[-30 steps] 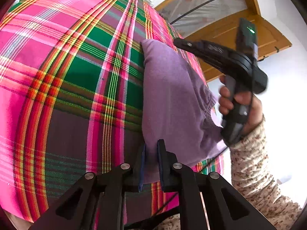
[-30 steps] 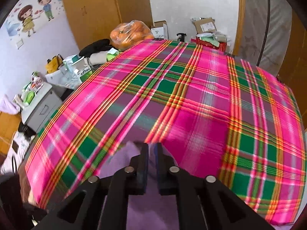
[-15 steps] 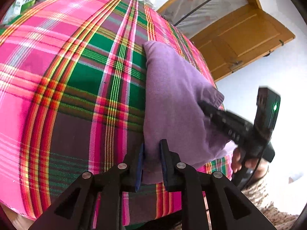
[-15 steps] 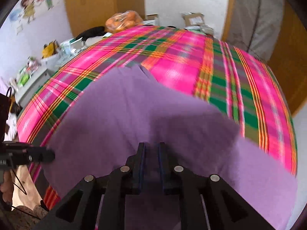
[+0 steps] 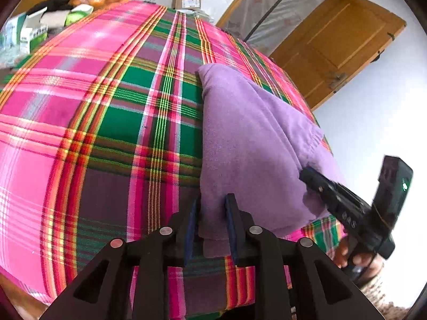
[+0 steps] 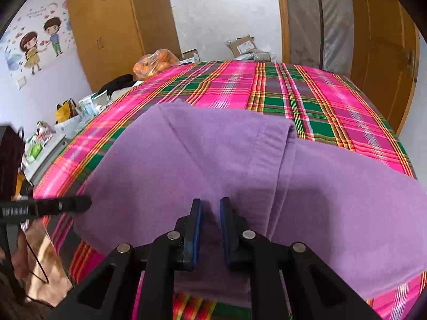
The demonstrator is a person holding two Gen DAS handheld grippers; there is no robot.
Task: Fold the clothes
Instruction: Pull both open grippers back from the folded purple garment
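A purple garment (image 5: 253, 138) lies folded in layers on the table's pink and green plaid cloth (image 5: 106, 106), near the front edge. My left gripper (image 5: 212, 206) is shut on the garment's near left edge, with purple cloth between its blue pads. In the right wrist view the garment (image 6: 213, 154) fills the foreground, and my right gripper (image 6: 210, 205) is shut on its near edge beside a fold seam. The right gripper (image 5: 307, 173) shows in the left wrist view with its tip on the garment's right side. The left gripper (image 6: 84, 203) shows at the garment's left edge.
A bag of oranges (image 6: 154, 64), cardboard boxes (image 6: 242, 45) and dark clothes sit past the table's far edge. A cluttered side table (image 6: 66, 120) stands at the left. A wooden door (image 5: 333, 48) is at the right. A hand (image 5: 355, 256) holds the right gripper's handle.
The right gripper came down from high above the table to the near edge, bringing the purple cloth with it. The garment now lies flatter. The left gripper kept its hold.
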